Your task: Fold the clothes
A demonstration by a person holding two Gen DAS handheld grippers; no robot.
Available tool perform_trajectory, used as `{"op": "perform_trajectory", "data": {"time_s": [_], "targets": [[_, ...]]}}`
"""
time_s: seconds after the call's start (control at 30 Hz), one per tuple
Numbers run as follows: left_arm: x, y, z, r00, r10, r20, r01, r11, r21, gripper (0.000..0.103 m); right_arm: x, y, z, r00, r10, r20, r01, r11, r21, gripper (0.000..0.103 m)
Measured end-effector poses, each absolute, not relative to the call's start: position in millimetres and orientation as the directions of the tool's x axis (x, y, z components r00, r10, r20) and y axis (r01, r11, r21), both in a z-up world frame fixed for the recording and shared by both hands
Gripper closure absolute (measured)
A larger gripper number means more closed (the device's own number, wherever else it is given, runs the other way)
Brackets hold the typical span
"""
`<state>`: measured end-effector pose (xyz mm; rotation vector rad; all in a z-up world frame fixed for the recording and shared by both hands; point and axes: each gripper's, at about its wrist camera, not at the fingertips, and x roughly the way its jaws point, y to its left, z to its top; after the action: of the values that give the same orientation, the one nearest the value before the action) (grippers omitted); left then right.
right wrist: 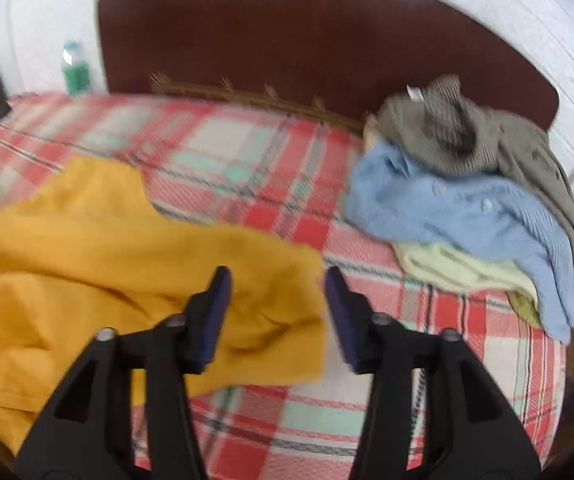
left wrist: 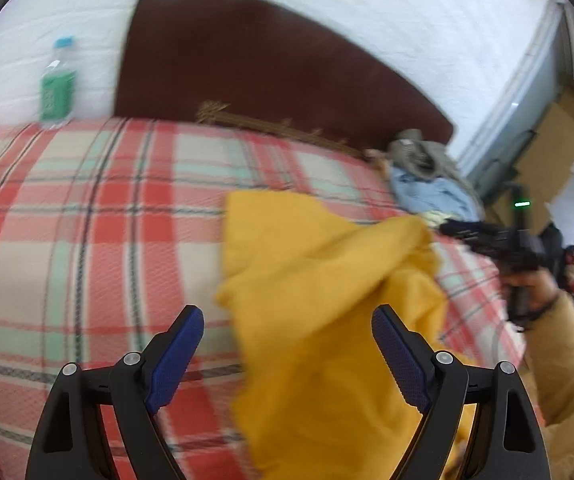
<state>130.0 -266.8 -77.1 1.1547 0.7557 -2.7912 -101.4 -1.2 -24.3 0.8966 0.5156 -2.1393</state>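
A crumpled yellow garment (left wrist: 319,264) (right wrist: 107,248) lies on the plaid bed cover (left wrist: 87,220) (right wrist: 247,160). My left gripper (left wrist: 287,314) is open above it, its blue pads wide apart, with cloth showing between them but not pinched. My right gripper (right wrist: 278,276) is open too, hovering over the garment's right edge, and its pads touch nothing. In the left wrist view the right gripper (left wrist: 461,232) shows at the garment's far right corner, held by a hand in a tan sleeve (left wrist: 567,356).
A pile of grey (right wrist: 467,132), blue (right wrist: 447,204) and pale green (right wrist: 459,268) clothes sits at the bed's right, by the dark red headboard (left wrist: 267,68). A green-labelled bottle (left wrist: 58,84) stands at the far left. Cardboard boxes (left wrist: 559,136) stand beyond the bed's right side.
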Motion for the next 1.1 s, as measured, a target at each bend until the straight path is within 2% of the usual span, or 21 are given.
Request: {"op": "perform_trajectory", "data": {"time_s": [0.13,0.27,0.37,0.5,0.6,0.77,0.83,0.87,1.0,1.1], "targets": [[118.2,-267.2,-105.4,-0.683,0.219,-0.697,0.209,-0.856,-0.473,0.015,-65.9,-45.8,-1.9,-0.325,-0.63,-0.705,0.888,-0.459,0.001,0.035],[115.7,-229.6,-98.2,-0.715,0.296,-0.633,0.092,-0.858,-0.505,0.015,-46.8,-110.0,-13.4,-0.138,-0.664,-0.735,0.946,-0.309,0.102,0.035],[112.8,-184.7,-80.6,-0.72,0.325,-0.613,-0.044,-0.903,-0.427,0.015,-37.4,-155.8,-28.5,-0.049,-0.649,-0.759,0.952,-0.259,0.16,0.035],[104.3,-131.4,-79.5,-0.676,0.304,-0.672,-0.124,-0.945,-0.302,0.015,-29.7,-203.9,-47.3,0.031,-0.6,-0.799,0.941,-0.252,0.226,0.035],[99.8,-105.8,-89.4,-0.64,0.28,-0.715,-0.15,-0.959,-0.24,0.015,-16.7,-230.4,-57.0,0.026,-0.544,-0.839,0.959,-0.224,0.175,0.035],[104.9,-99.8,-96.9,-0.622,0.27,-0.735,-0.152,-0.962,-0.226,0.015,-6.8,-246.9,-85.5,-0.045,-0.429,-0.902,0.978,-0.201,0.047,0.035],[108.8,-99.2,-96.8,-0.624,0.274,-0.732,-0.153,-0.961,-0.229,0.015,-10.6,-239.3,-91.8,-0.071,-0.417,-0.906,0.981,-0.195,0.013,0.063],[111.5,-100.4,-96.2,-0.625,0.282,-0.728,-0.153,-0.959,-0.24,0.015,-13.1,-234.6,-94.0,-0.077,-0.414,-0.907,0.981,-0.193,0.005,0.092],[121.6,-116.8,-90.4,-0.637,0.35,-0.687,-0.147,-0.93,-0.337,0.015,-35.2,-197.3,-76.3,-0.019,-0.52,-0.854,0.958,-0.254,0.133,0.097],[132.5,-136.6,-82.3,-0.662,0.405,-0.631,-0.137,-0.893,-0.429,0.015,-55.3,-150.2,-53.6,0.039,-0.648,-0.761,0.91,-0.293,0.295,0.097]]}}
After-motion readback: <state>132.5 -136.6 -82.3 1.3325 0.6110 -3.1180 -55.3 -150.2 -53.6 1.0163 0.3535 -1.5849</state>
